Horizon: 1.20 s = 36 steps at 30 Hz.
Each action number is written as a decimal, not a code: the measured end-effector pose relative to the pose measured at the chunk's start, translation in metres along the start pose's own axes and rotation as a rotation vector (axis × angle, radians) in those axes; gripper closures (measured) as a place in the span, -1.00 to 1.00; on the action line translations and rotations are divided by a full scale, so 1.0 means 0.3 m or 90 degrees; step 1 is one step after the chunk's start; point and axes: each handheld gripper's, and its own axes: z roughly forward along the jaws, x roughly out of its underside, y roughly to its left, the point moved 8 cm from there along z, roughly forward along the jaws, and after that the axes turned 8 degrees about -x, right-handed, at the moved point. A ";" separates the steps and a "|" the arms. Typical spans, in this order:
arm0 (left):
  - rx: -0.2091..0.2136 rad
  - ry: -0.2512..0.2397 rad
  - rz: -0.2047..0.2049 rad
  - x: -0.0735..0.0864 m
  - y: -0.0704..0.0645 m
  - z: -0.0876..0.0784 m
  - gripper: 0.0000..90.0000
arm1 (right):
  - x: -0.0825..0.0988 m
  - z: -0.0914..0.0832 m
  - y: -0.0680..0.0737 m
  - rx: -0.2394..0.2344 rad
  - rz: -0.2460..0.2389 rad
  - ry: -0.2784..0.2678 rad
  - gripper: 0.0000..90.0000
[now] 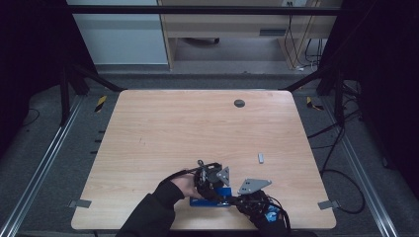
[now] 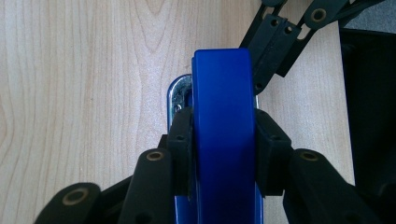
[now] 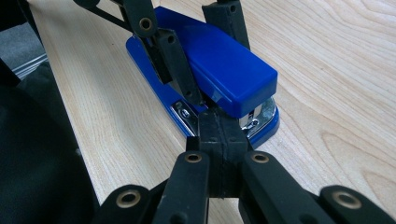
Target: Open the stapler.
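Note:
A blue stapler lies flat near the table's front edge. My left gripper comes down on it from above and is shut on the stapler's blue top arm, one black pad pressing on each side. In the right gripper view the stapler points toward me, with the left gripper's fingers clamped across it. My right gripper is shut, its pads pressed together with nothing between them. Its tips rest at the stapler's front end, by the shiny metal mouth. The right gripper's jaws also appear at the upper right of the left gripper view.
The wooden table has a small grey block to the right of centre and a dark round grommet near the far edge. The table's front edge runs just behind the stapler. A dark sleeve comes in from below.

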 end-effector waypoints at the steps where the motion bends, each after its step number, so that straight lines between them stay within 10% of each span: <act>1: -0.003 0.005 0.006 -0.001 0.001 -0.001 0.44 | 0.001 0.000 0.000 -0.002 0.003 -0.001 1.00; 36: -0.027 -0.116 -0.044 0.011 -0.010 -0.035 0.47 | 0.001 0.004 0.000 -0.023 0.022 -0.012 1.00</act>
